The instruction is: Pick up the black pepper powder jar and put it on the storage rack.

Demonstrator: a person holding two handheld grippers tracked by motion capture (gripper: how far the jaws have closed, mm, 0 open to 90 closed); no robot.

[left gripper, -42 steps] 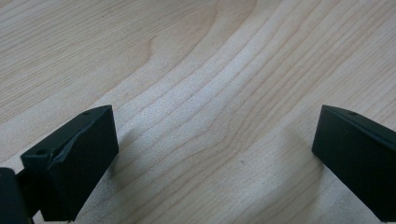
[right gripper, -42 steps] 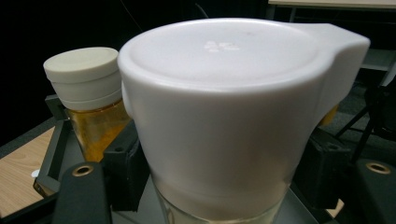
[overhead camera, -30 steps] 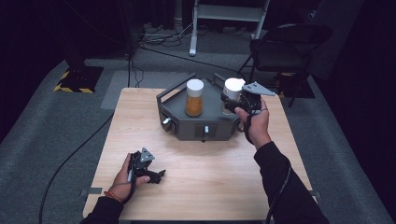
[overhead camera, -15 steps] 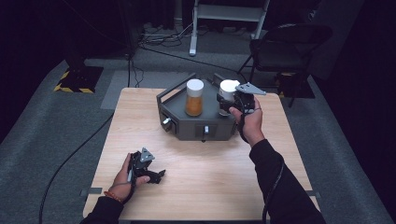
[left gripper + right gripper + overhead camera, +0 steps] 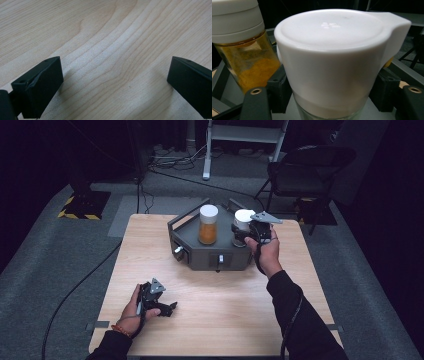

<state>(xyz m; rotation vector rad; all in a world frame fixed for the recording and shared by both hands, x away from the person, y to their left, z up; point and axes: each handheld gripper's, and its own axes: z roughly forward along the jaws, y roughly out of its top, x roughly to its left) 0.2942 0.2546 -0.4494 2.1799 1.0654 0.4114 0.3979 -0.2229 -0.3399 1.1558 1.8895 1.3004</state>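
Tongs update: right tongs (image 5: 239, 233) are clamped on the white-lidded jar (image 5: 243, 224), gripping its clear body just under the cap. Compared with a second ago that hand has slid a little toward 9 o'clock, so the jar now sits over the dark tray (image 5: 210, 260) at the worktop's (image 5: 210, 320) 12 o'clock, right beside the jar of yellow powder (image 5: 208, 224). Looks to me like it's being set down in the tray next to the other one. Left tongs (image 5: 170, 308) haven't budged, jaws spread wide with nothing in them, resting at 7 o'clock
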